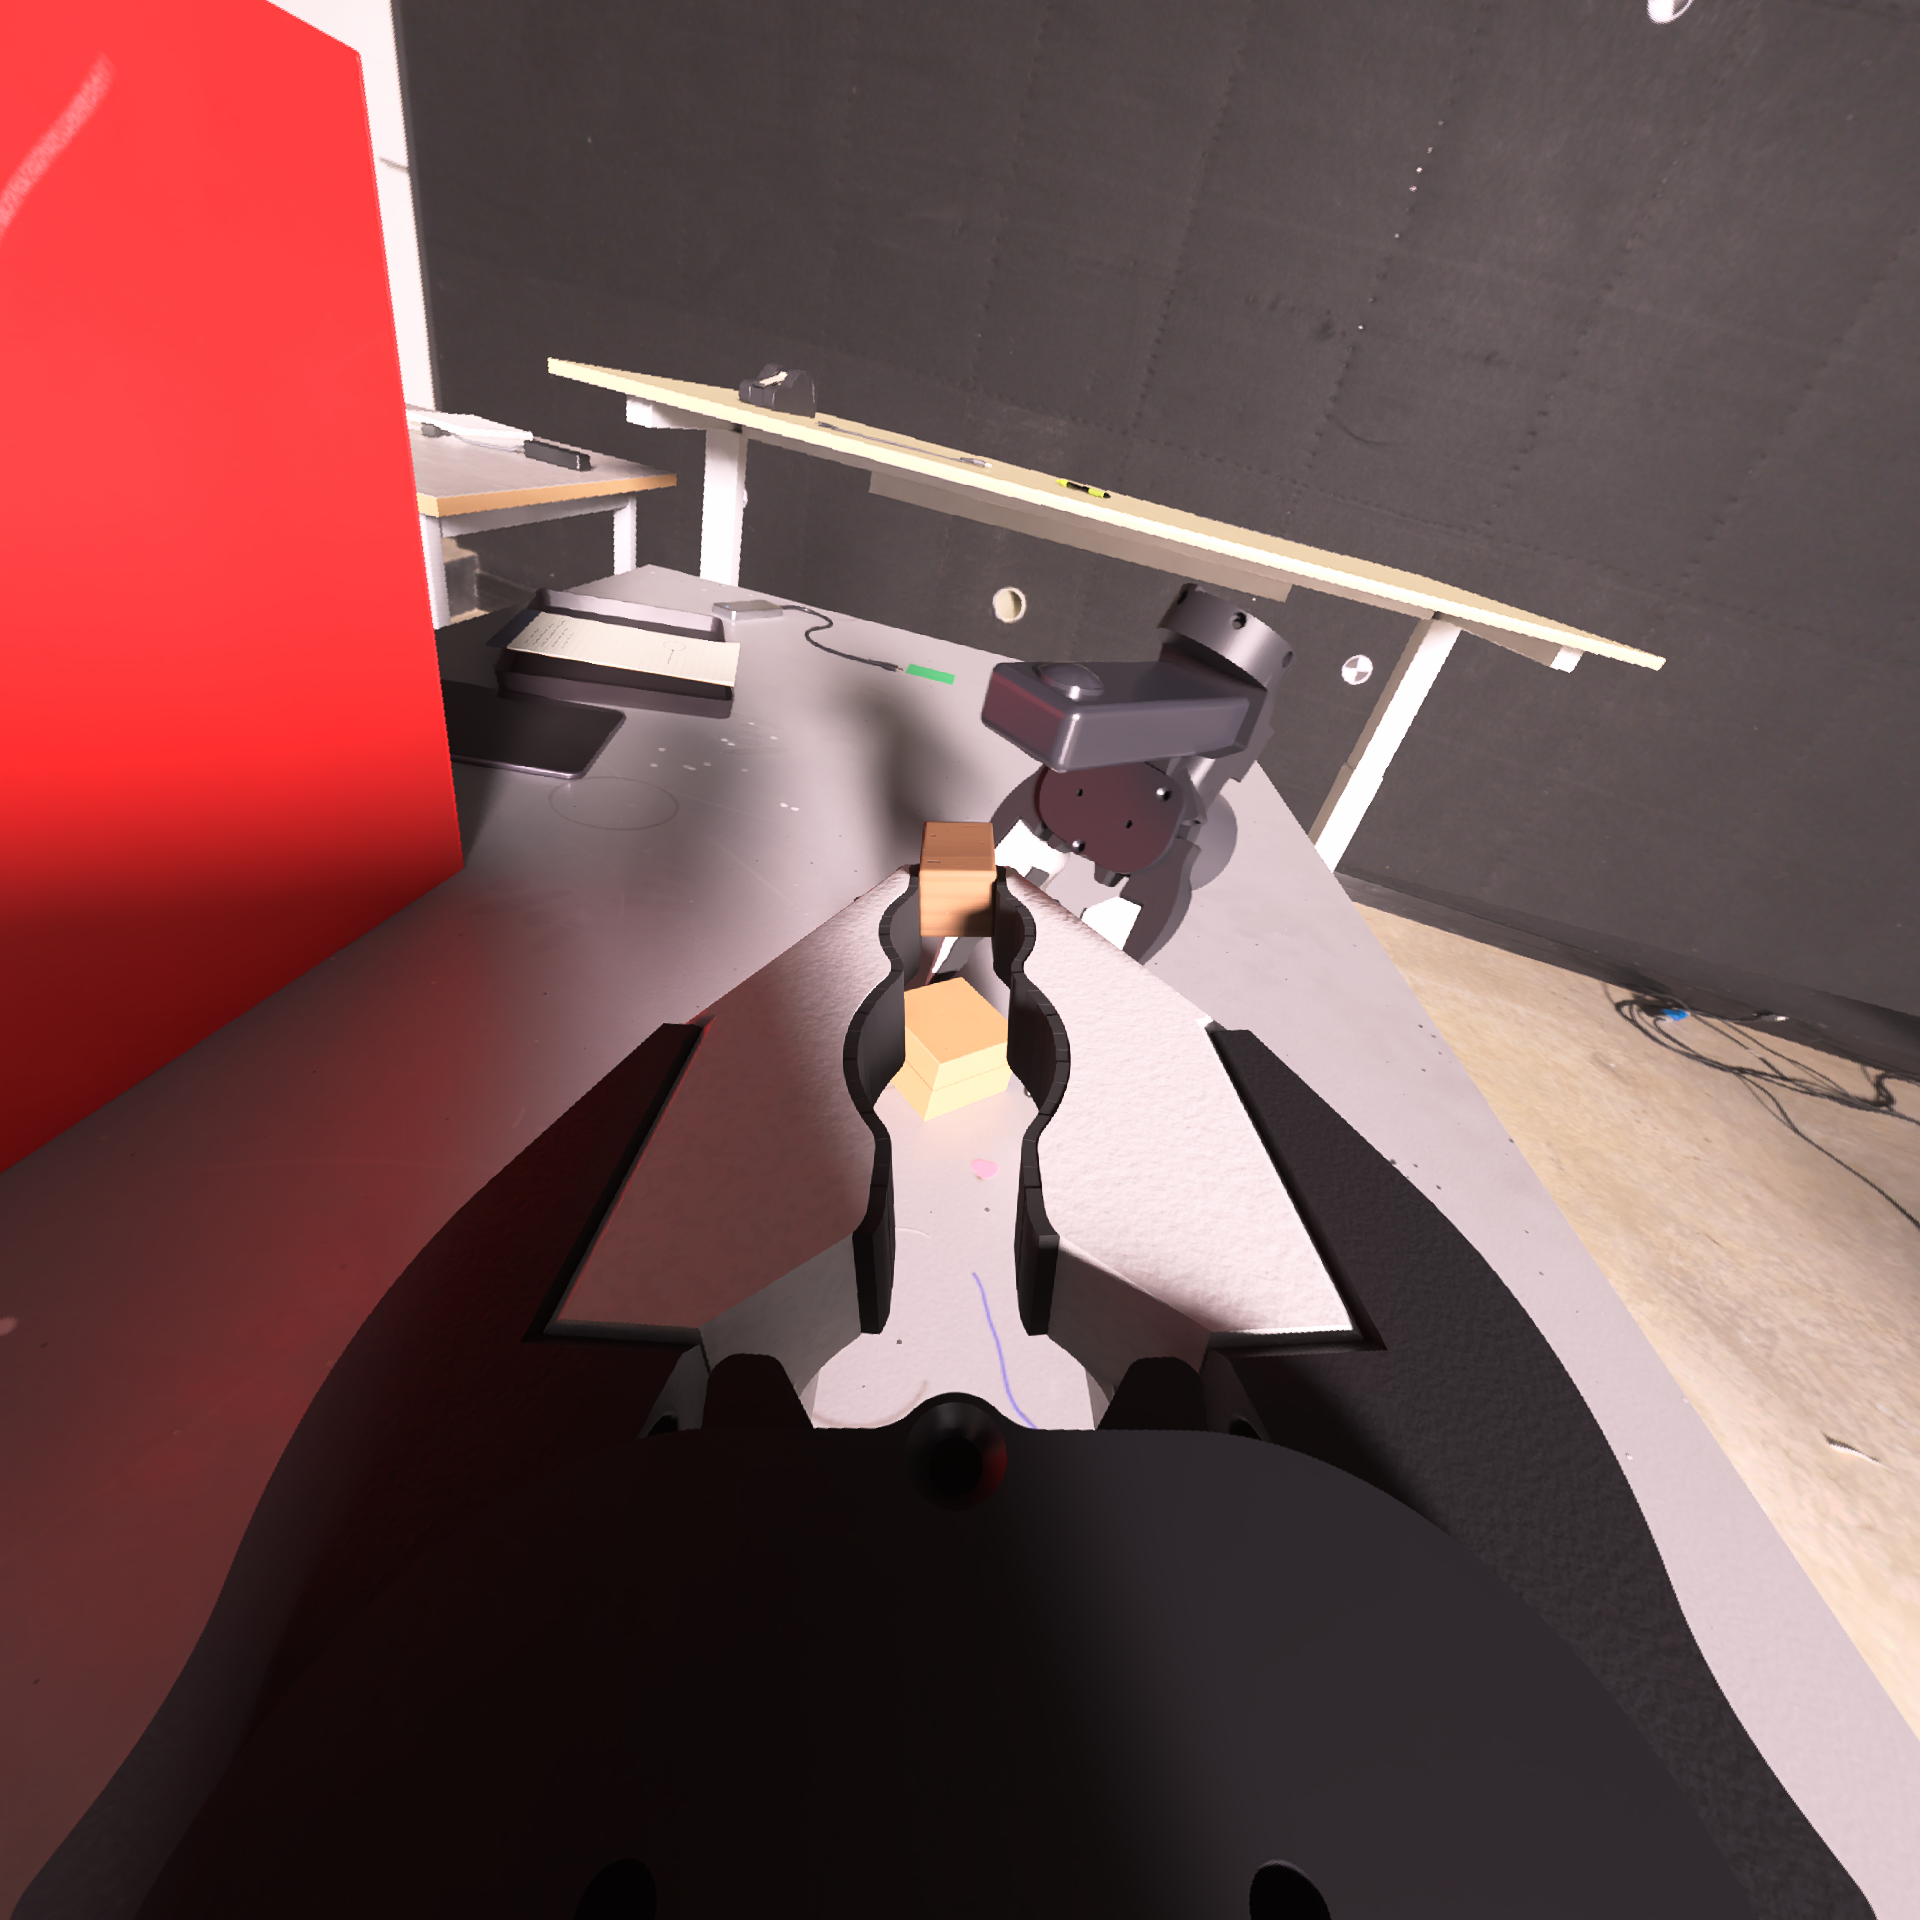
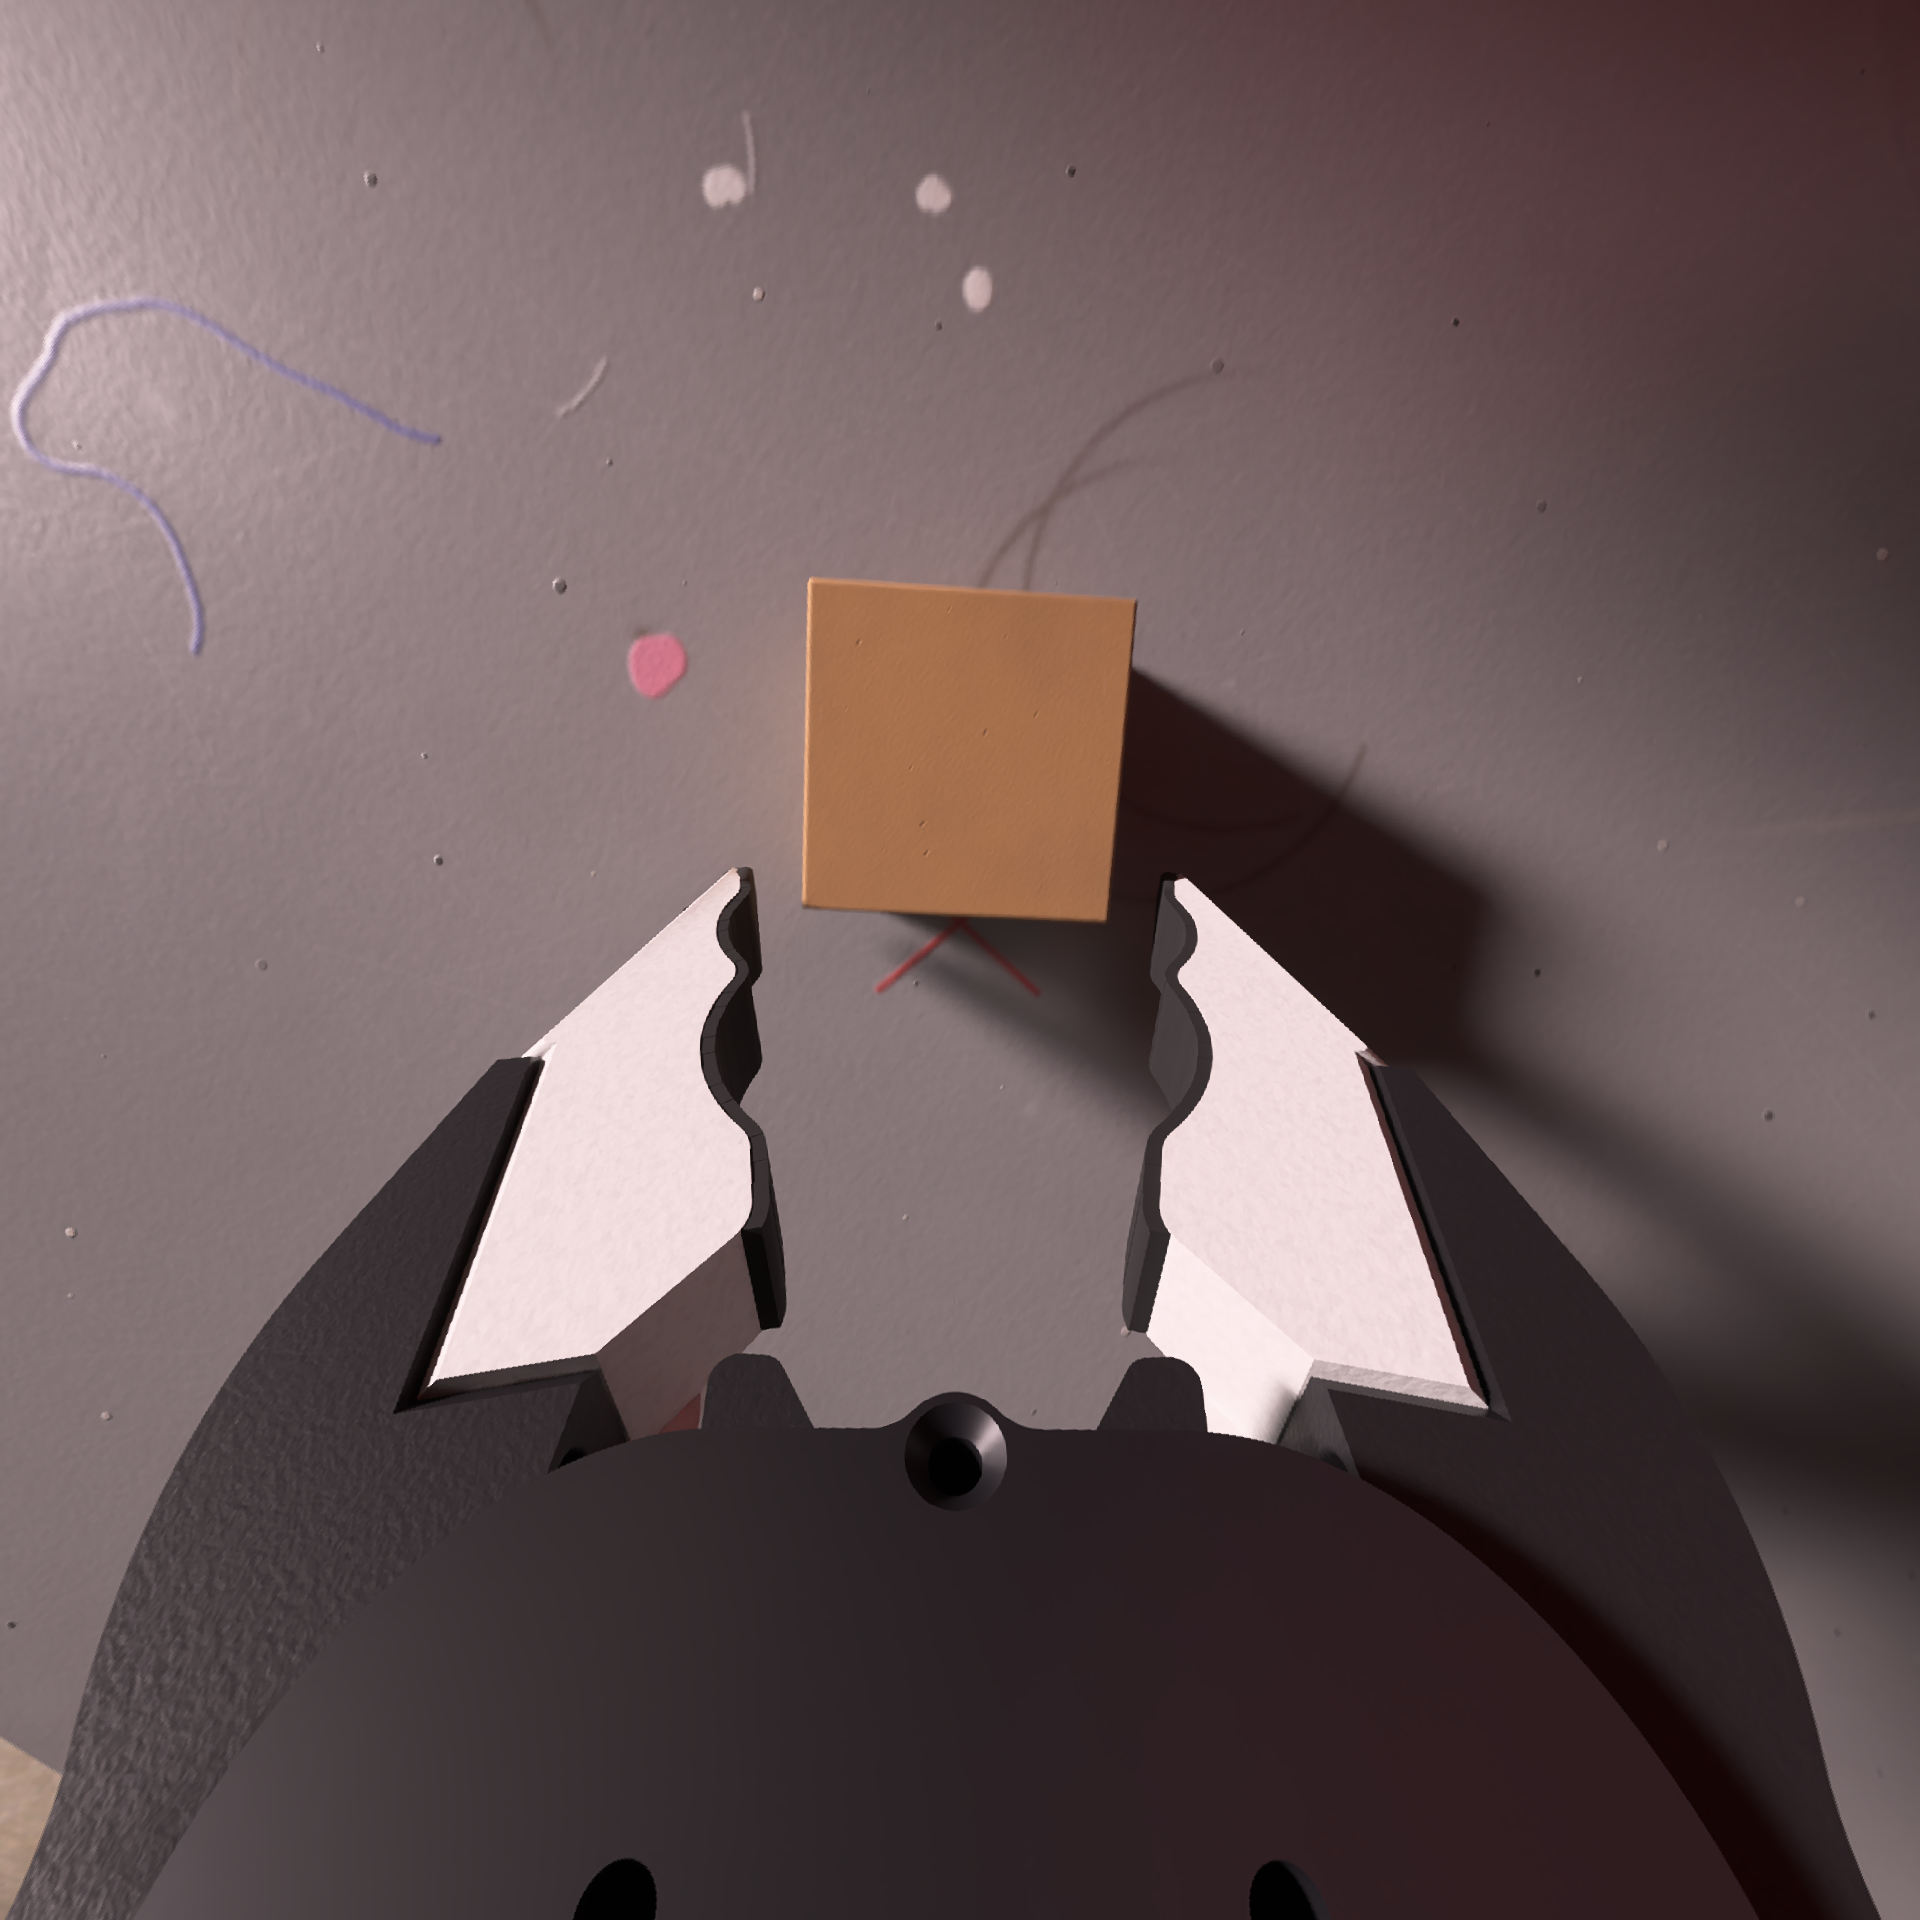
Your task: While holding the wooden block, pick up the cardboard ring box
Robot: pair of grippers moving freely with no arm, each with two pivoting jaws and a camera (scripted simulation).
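My left gripper (image 1: 957,896) is shut on a small wooden block (image 1: 956,878), held at the fingertips above the grey table (image 1: 727,831). Below it, seen between the fingers, the tan cardboard ring box (image 1: 954,1047) sits on the table. In the right wrist view the ring box (image 2: 961,750) shows from above as a tan square. My right gripper (image 2: 956,904) is open and empty, pointing down, its fingertips level with the box's near edge and spread a little wider than the box. The right gripper (image 1: 1117,821) also shows in the left wrist view, hovering just beyond the block.
A tall red panel (image 1: 197,571) stands on the left of the table. A stack of trays with papers (image 1: 623,649) and a cable lie at the far end. The table's right edge (image 1: 1455,1039) drops to a beige floor. Another long table (image 1: 1091,509) stands behind.
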